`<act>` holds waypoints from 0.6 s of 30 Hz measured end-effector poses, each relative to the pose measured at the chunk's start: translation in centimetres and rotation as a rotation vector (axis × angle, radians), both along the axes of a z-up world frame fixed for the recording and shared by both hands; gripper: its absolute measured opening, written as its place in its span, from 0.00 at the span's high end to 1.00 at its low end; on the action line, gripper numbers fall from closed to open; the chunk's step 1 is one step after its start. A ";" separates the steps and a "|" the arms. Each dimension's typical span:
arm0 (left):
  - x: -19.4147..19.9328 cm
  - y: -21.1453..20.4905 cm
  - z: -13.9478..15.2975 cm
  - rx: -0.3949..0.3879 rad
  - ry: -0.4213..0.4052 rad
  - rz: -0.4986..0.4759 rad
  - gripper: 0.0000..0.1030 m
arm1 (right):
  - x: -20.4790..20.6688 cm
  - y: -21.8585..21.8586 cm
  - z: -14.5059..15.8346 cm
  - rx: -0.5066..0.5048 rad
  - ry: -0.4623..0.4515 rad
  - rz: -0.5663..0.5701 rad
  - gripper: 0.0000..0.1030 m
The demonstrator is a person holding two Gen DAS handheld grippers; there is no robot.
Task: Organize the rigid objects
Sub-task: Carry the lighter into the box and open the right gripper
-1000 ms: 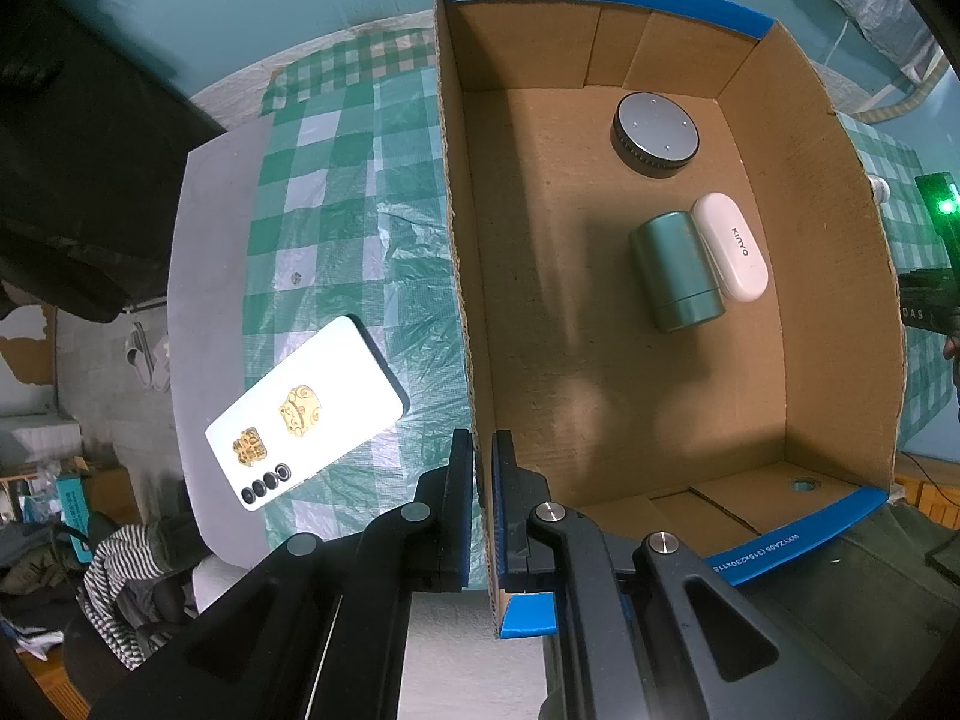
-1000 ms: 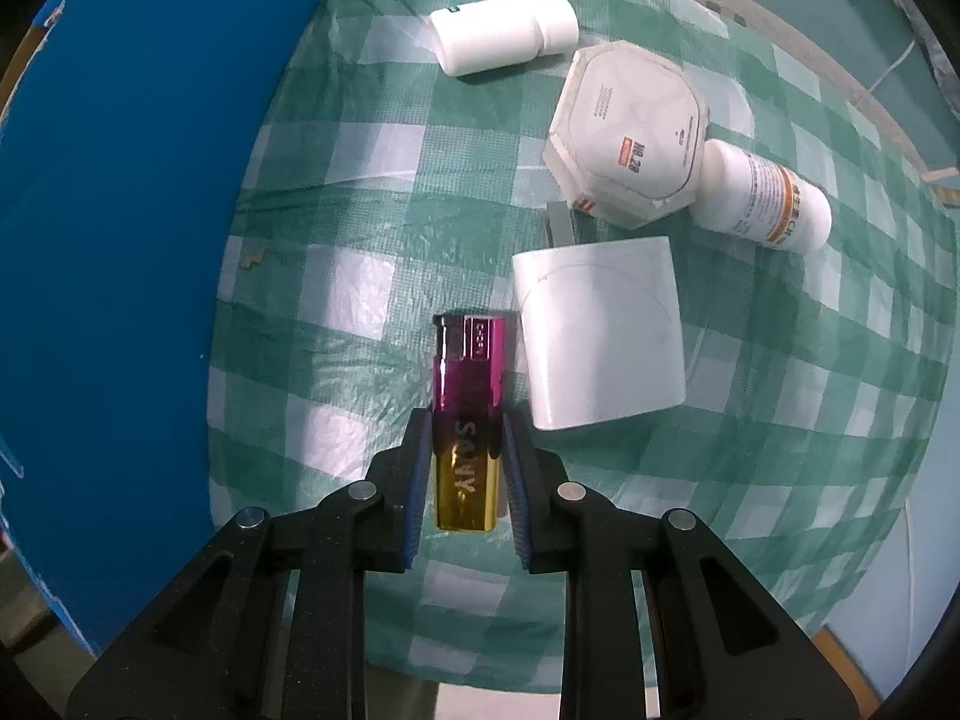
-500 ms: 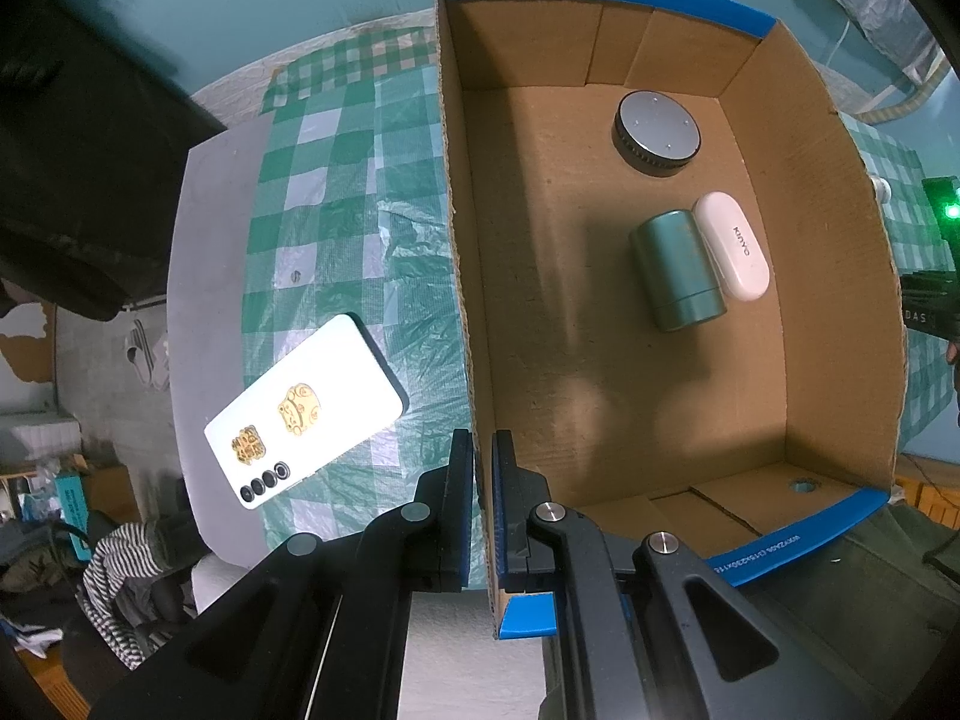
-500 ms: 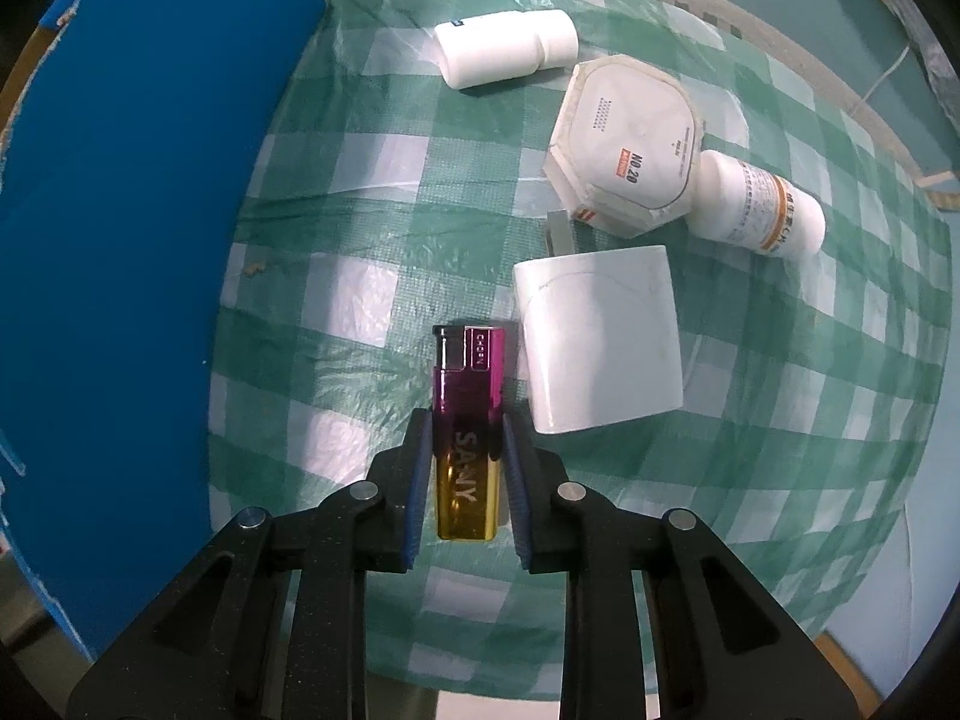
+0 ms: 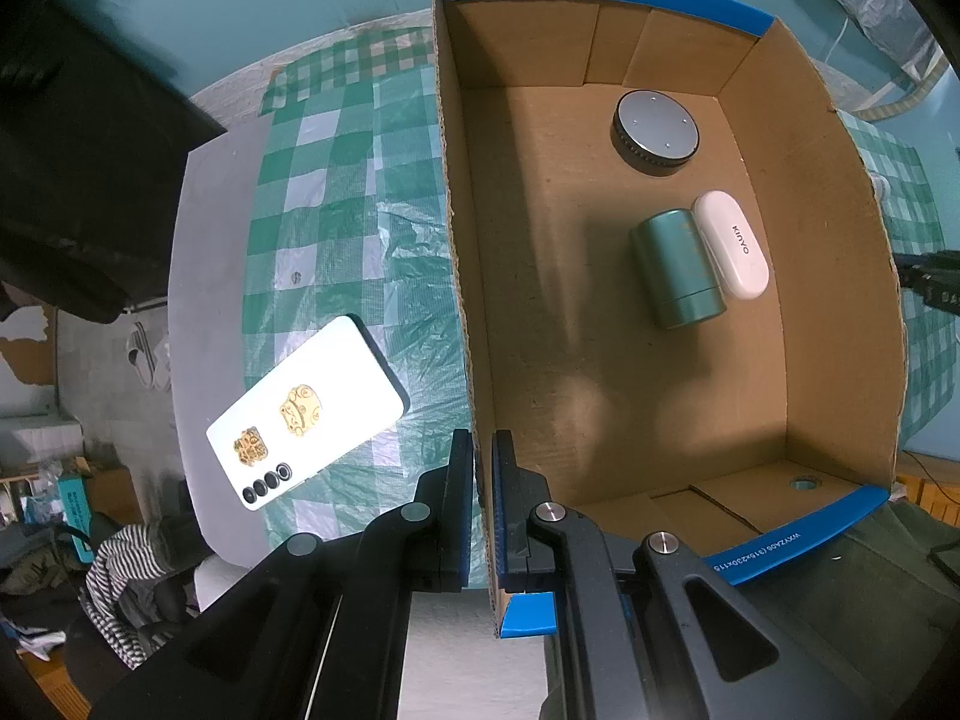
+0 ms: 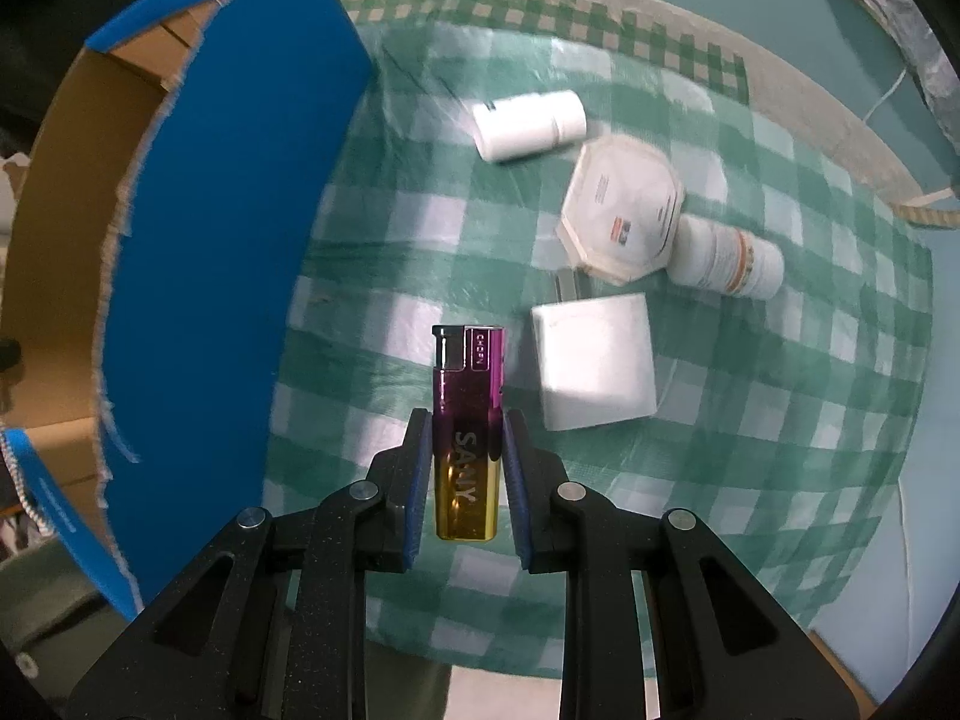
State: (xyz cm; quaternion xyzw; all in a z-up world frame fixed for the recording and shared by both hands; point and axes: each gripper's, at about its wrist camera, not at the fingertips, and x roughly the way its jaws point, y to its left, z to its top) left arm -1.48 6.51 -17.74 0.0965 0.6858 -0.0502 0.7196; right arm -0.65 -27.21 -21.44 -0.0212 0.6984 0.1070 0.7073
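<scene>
**A:** Where's the lighter (image 6: 467, 438) now?

**B:** Clamped between the pads of the right gripper (image 6: 467, 468), clear of the checked cloth (image 6: 780, 420), top end pointing away from the hand. The left gripper (image 5: 483, 504) is pinched shut on the near wall of the cardboard box (image 5: 462, 300), steadying it.

**A:** So what could spoil this?

**B:** The lighter's body looks glossy, and the pads only meet its lower half, so I'd guess a quick swing could let it slide or twist out. The blue wall of the box stands between it and the inside; carried too low, it would clip the rim.

**A:** And inside?

**B:** A green can (image 5: 681, 267), a white case (image 5: 733, 243) and a round puck (image 5: 655, 131) lie there (plenty of bare floor nearer the left gripper). Dropped from high up, the lighter might bounce into them.
</scene>
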 end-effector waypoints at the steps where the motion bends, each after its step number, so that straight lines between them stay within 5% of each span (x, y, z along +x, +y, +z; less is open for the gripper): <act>1: 0.0 0.0 0.0 0.000 0.000 0.000 0.95 | 0.0 0.0 0.3 0.003 -0.005 0.001 0.78; 18: 0.2 -0.1 0.1 0.006 -0.003 -0.006 0.95 | 2.8 3.3 6.3 0.038 -0.098 0.062 0.78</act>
